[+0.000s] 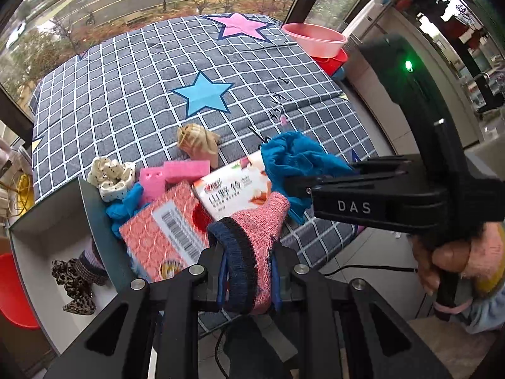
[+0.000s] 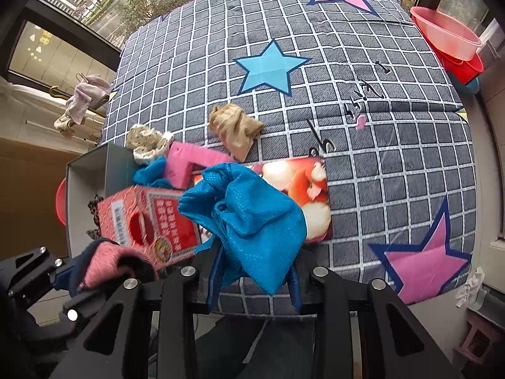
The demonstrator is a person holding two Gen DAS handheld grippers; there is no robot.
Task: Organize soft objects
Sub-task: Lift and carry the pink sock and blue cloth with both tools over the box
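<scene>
Both tongs are matte black, built from angular struts with triangular cut-outs and round silver screw heads. The left tongs have blue pads on the inner faces, as do the right tongs. The right tongs' side carries white letters "DAS" and a small green light. The right hand shows bare skin and a fuzzy pink sleeve.

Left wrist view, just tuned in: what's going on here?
A person is sorting soft items on a star-patterned bed. The left hand-held gripper is shut on a pink knit sock; the right hand-held gripper is shut on a blue cloth. A leopard scrunchie already lies in the open box; other pieces remain on the bed.
</scene>
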